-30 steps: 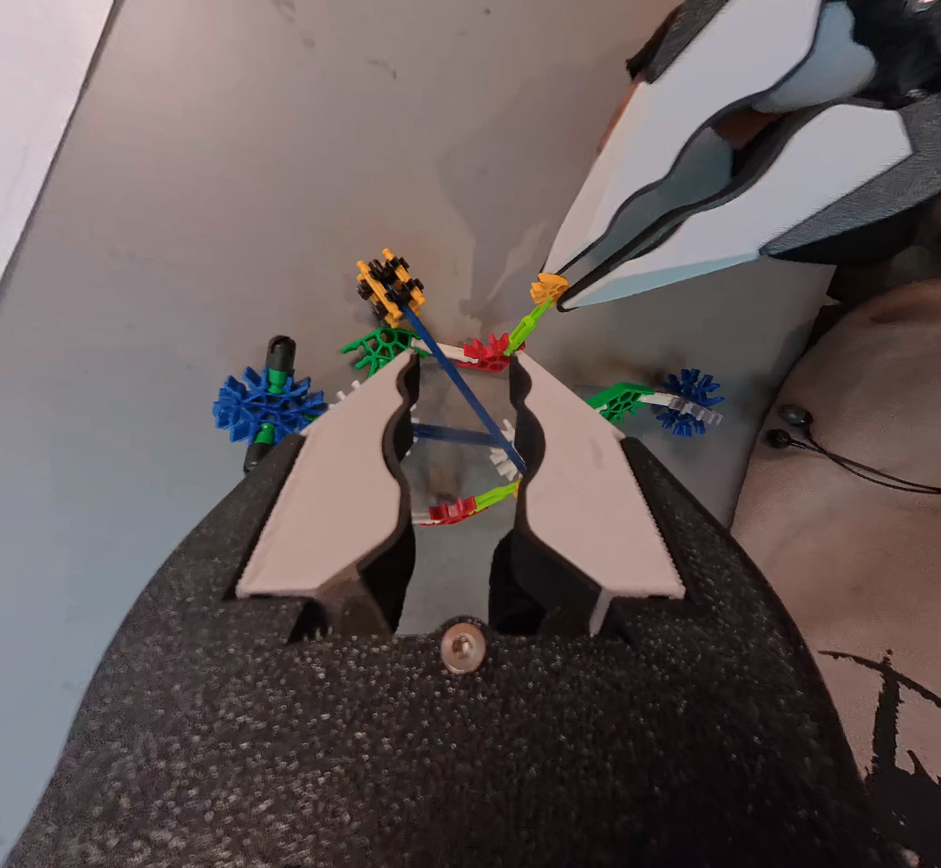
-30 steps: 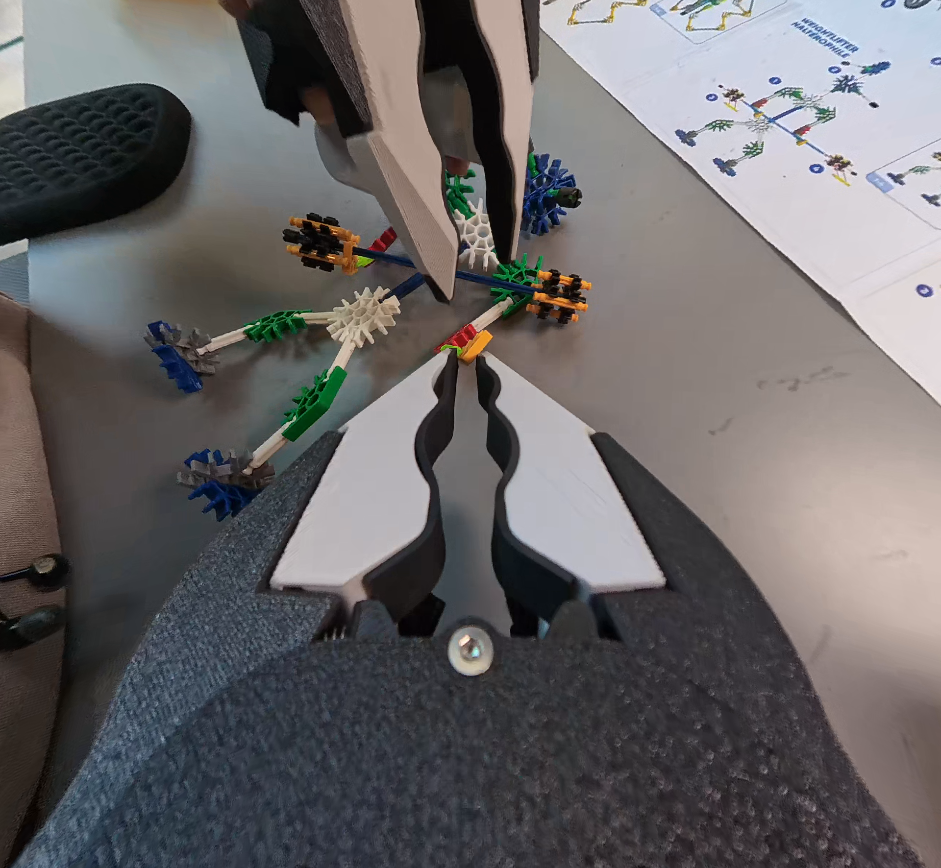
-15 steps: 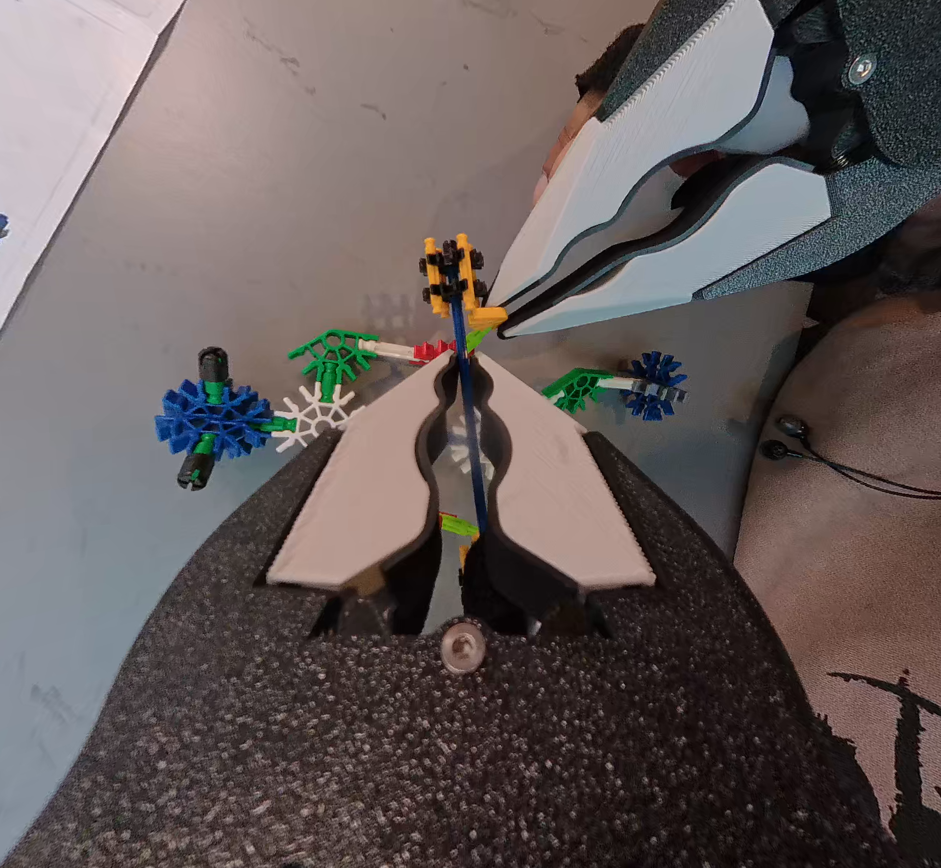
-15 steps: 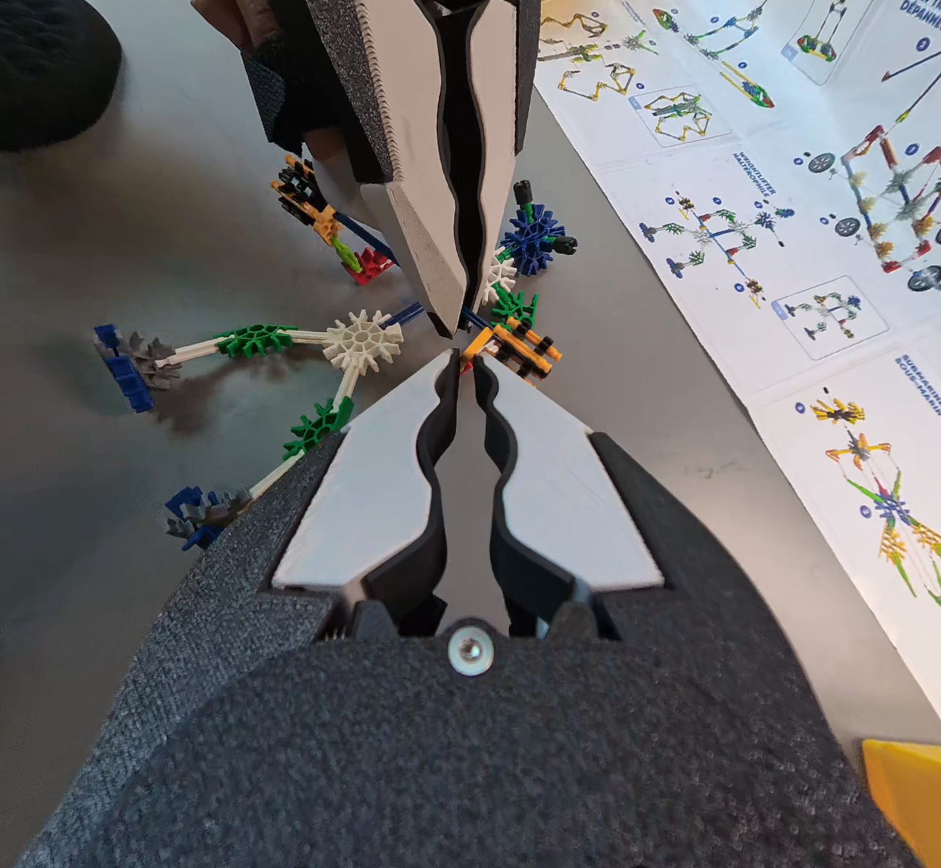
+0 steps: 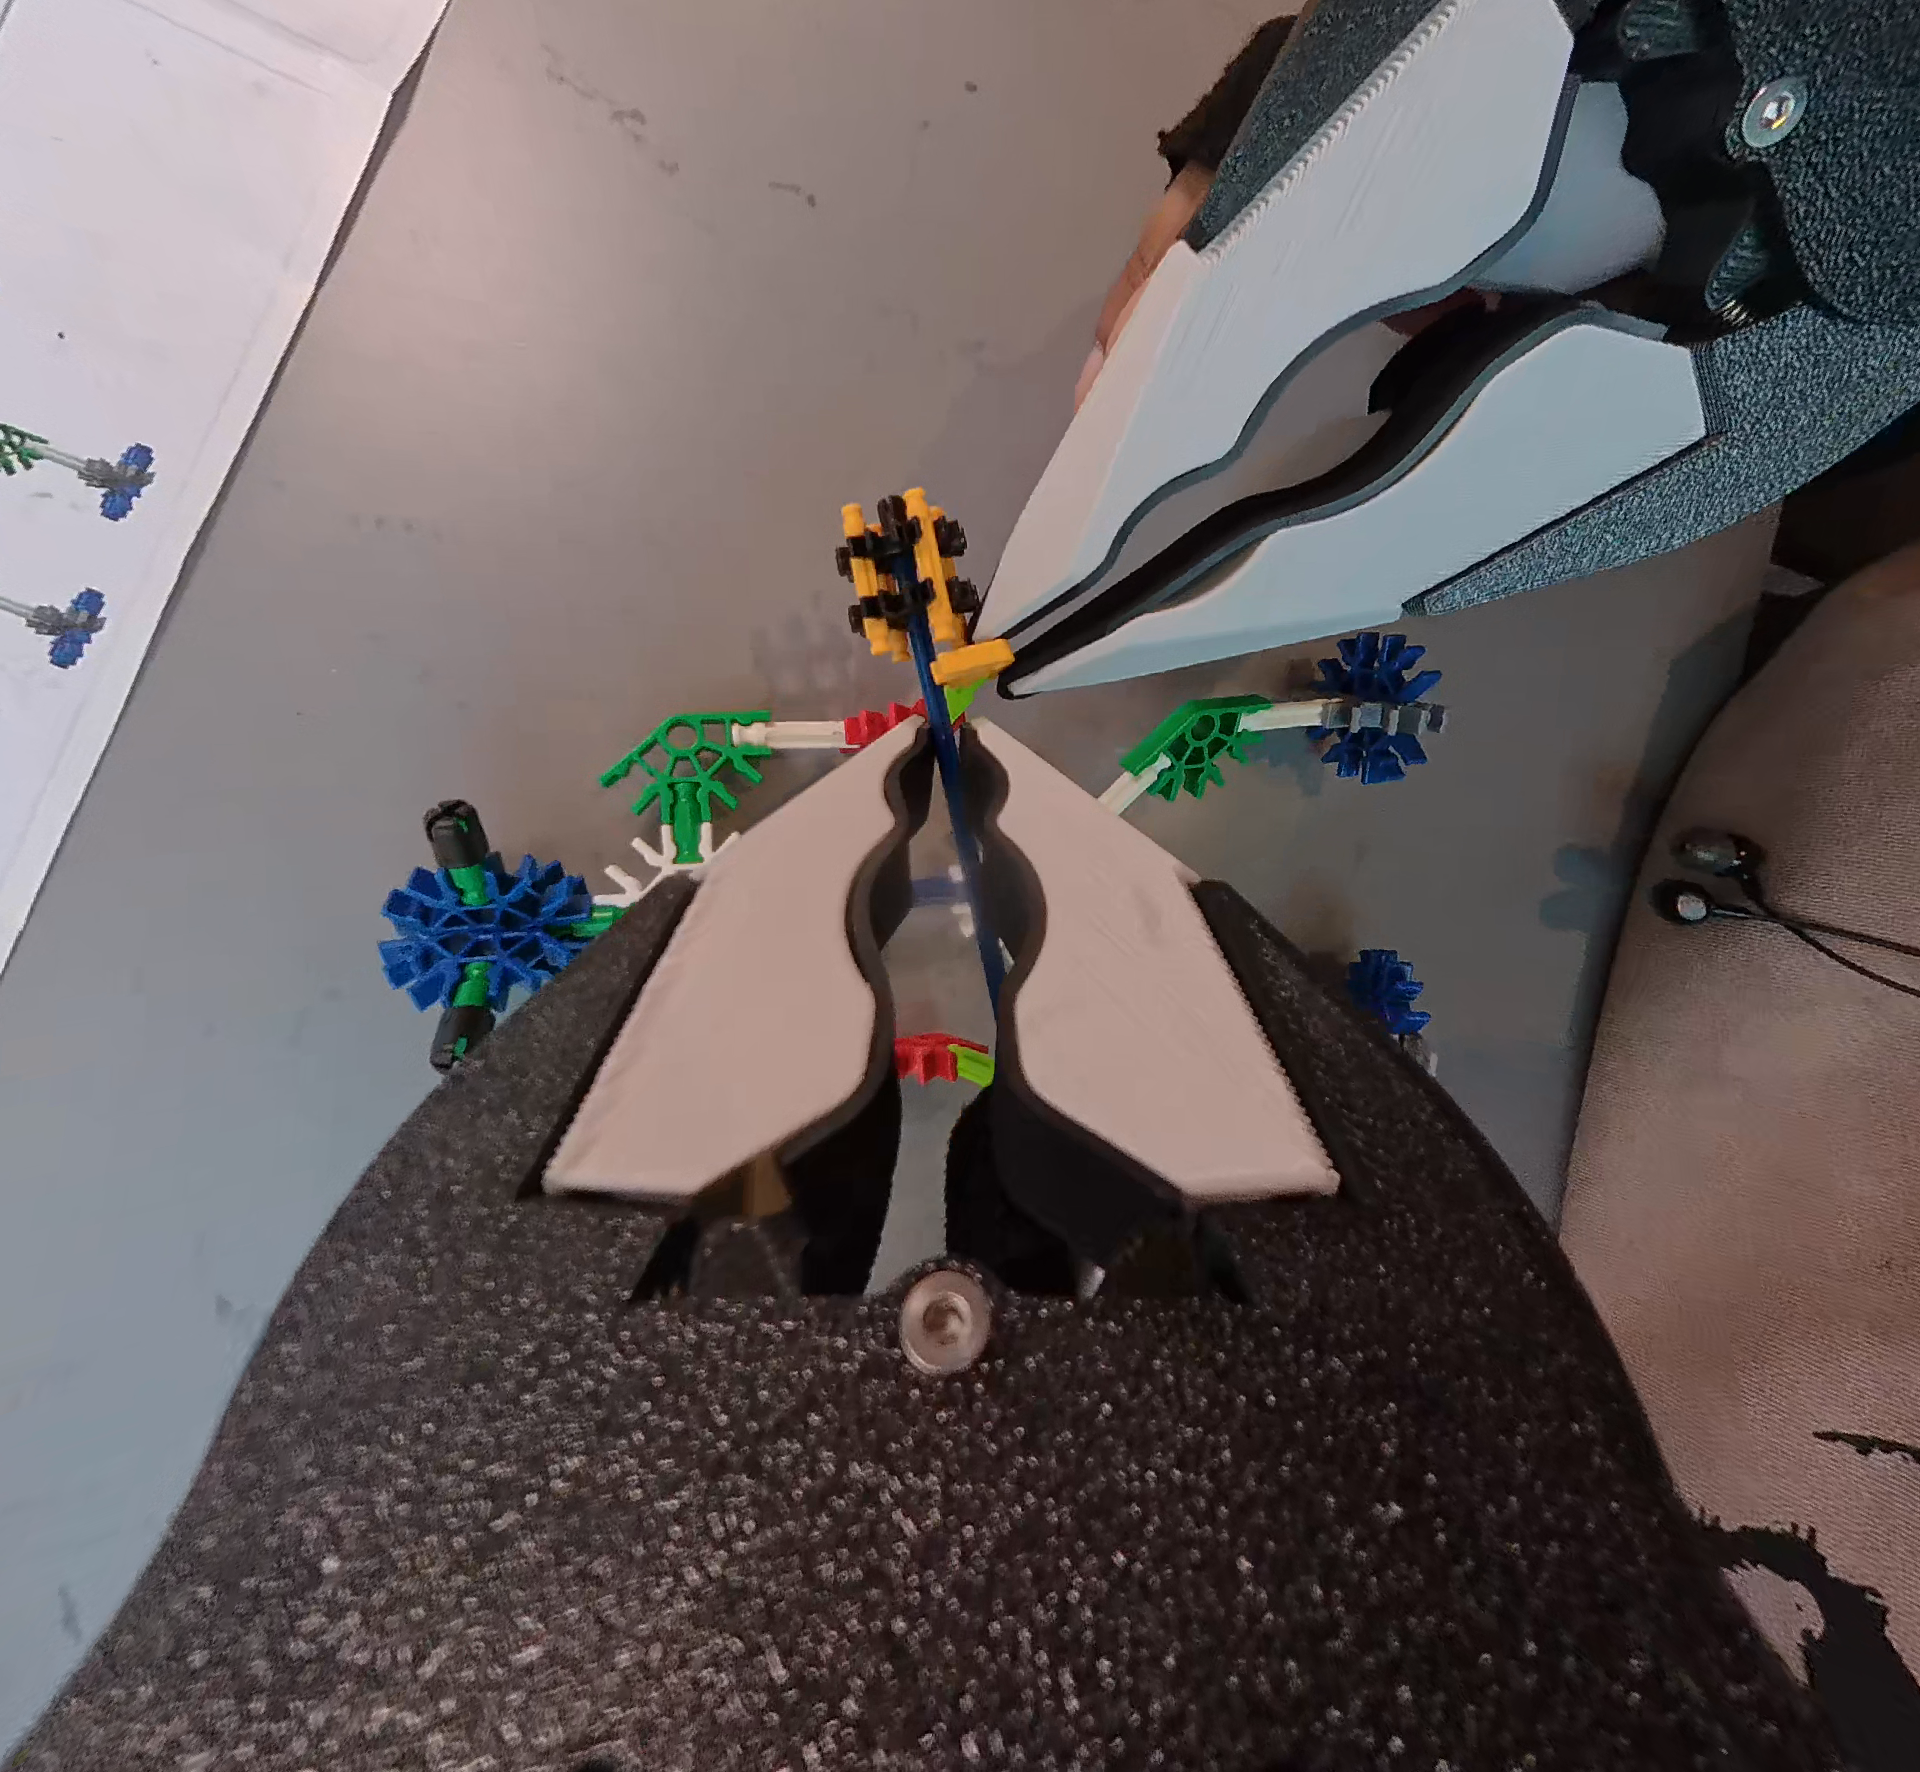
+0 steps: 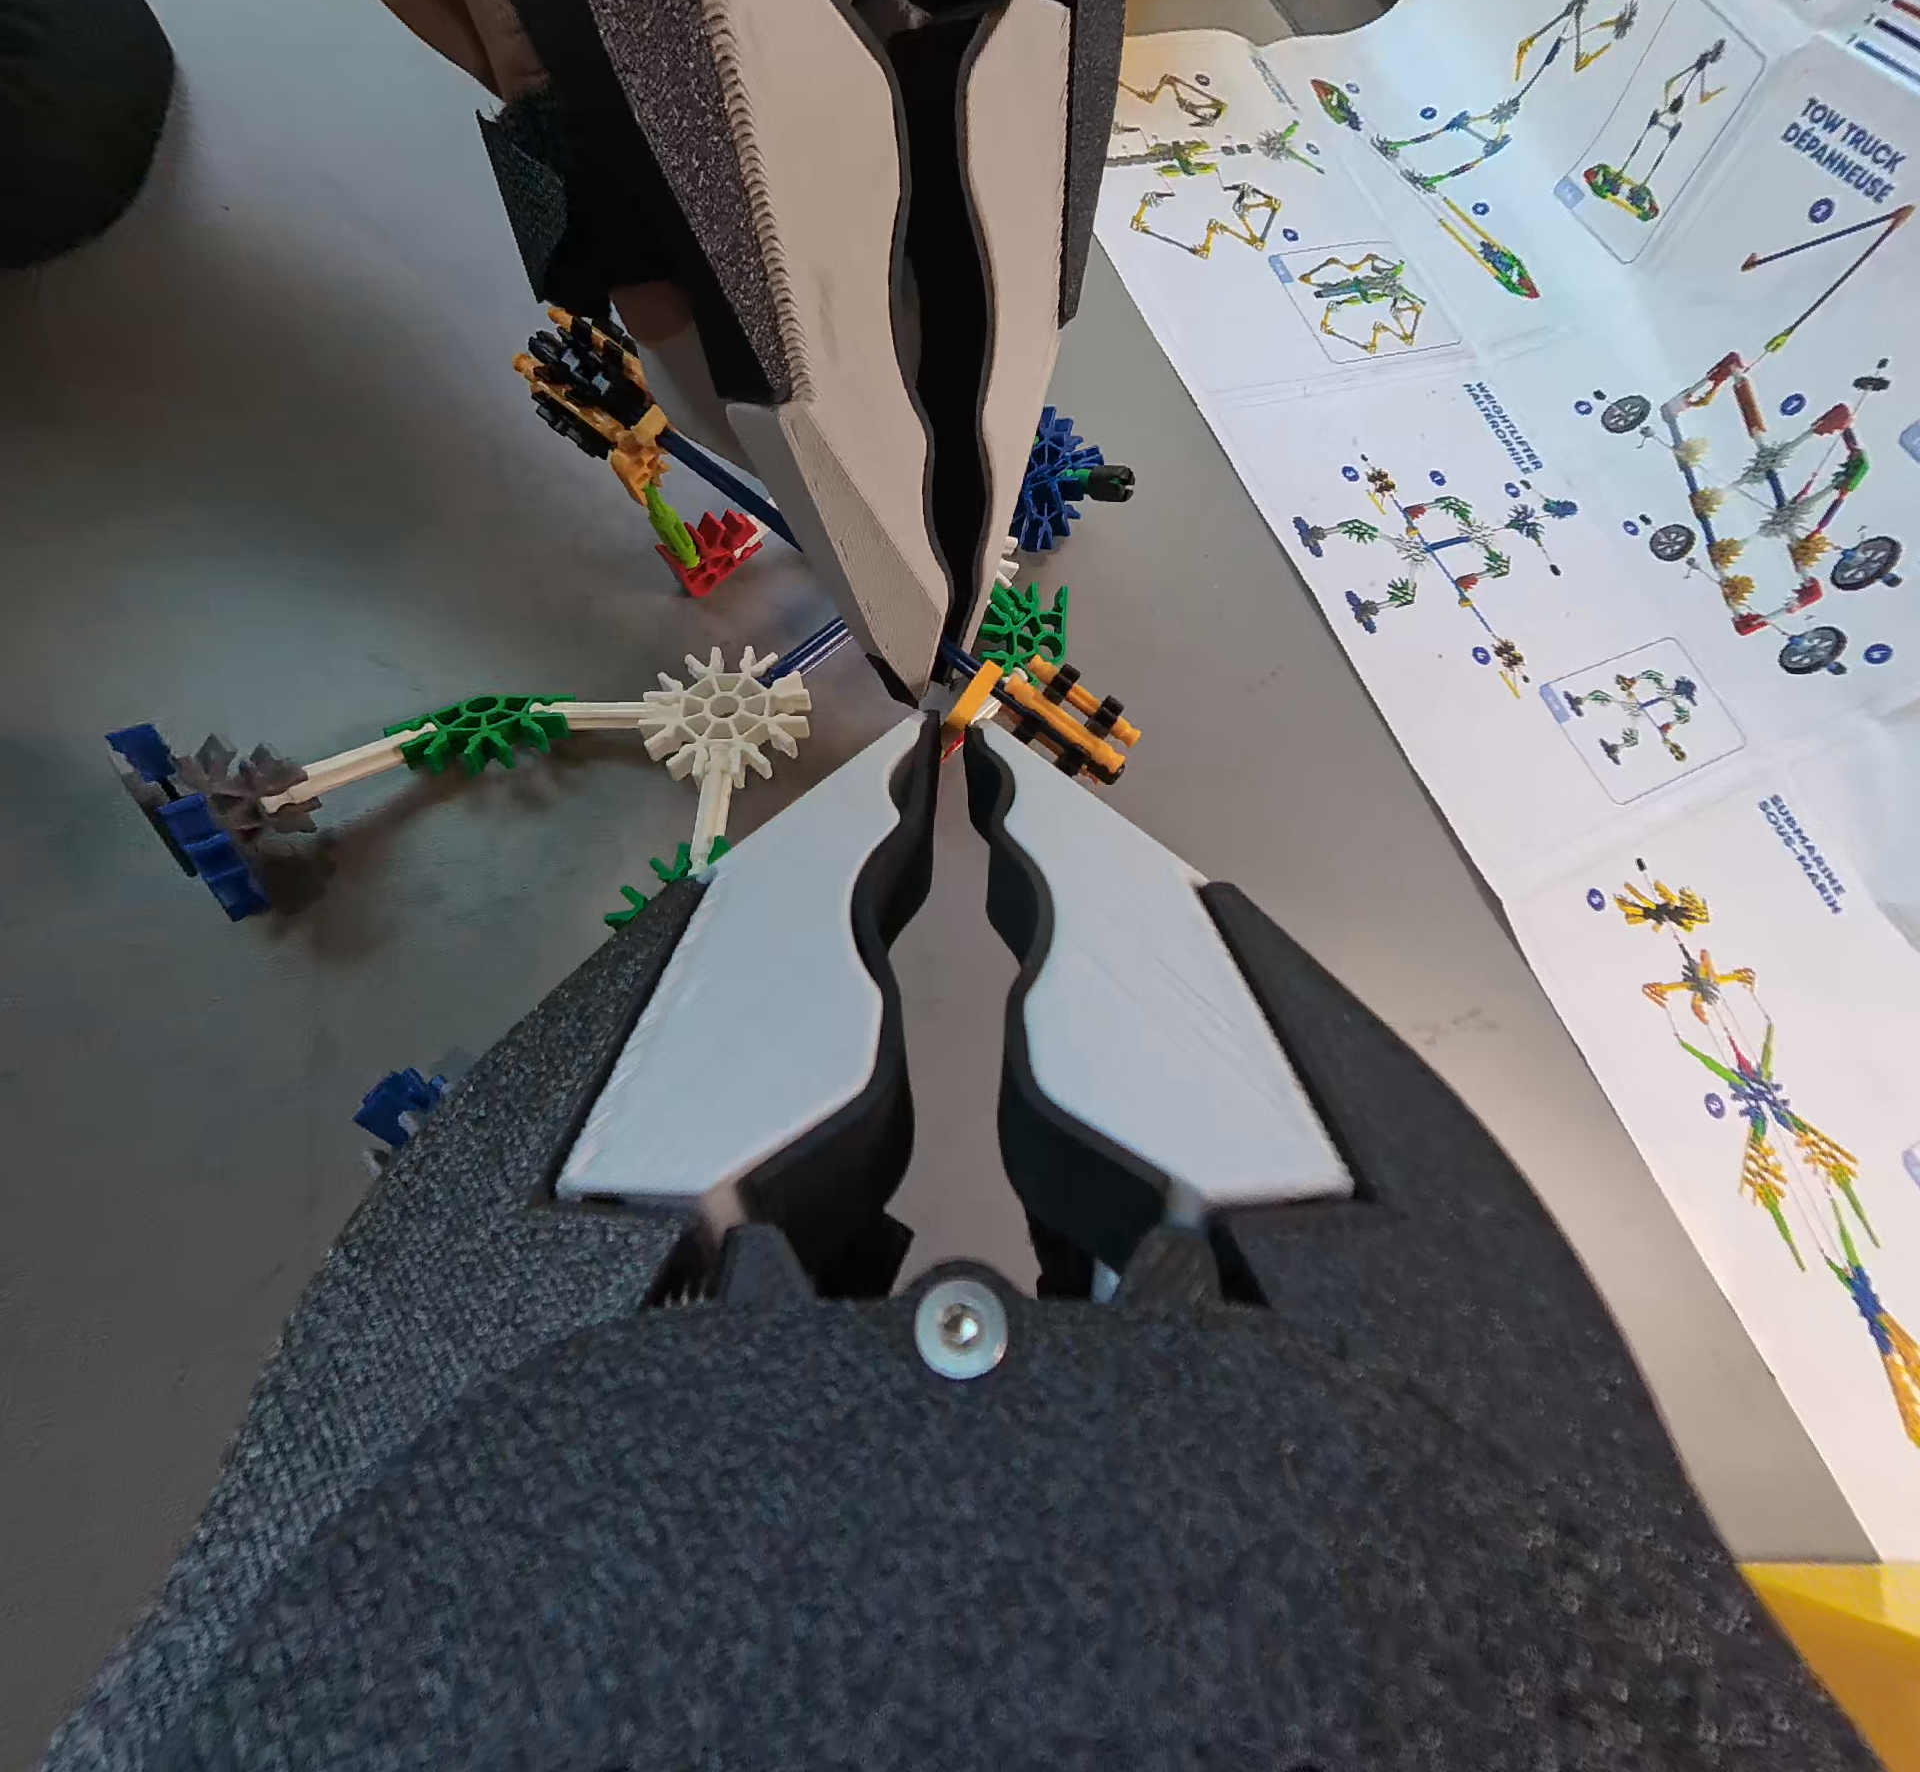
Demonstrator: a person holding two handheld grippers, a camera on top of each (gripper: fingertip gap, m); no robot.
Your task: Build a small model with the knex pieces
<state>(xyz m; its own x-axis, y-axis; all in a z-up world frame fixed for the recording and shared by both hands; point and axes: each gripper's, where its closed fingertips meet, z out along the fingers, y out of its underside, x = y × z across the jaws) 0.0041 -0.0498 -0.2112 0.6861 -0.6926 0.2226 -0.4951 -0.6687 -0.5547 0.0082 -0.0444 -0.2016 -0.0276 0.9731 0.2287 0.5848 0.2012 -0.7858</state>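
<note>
Two grippers pinched onto one rod-and-connector toy model (image 6: 717,720) on a grey table (image 5: 644,288). Left gripper (image 5: 943,735) clamped on the thin dark blue rod (image 5: 961,839); right gripper (image 6: 943,735) nipped shut on the small yellow connector (image 5: 971,660) at that rod's side.

Only in the right wrist view: white hub (image 6: 724,712) with green-and-white arms ending in blue and grey snowflake pieces (image 6: 197,813), red connector (image 6: 717,550), second yellow-and-black cluster (image 6: 587,392), printed instruction sheet (image 6: 1558,496).

Only in the left wrist view: blue snowflake wheel (image 5: 480,933) on a green-and-black axle, earbuds (image 5: 1704,881) on beige fabric.

Yellow-and-black wheel cluster (image 5: 904,569) capping the rod. Lower rod end hidden behind the left gripper body; right tips' contact point barely legible in its own view.
</note>
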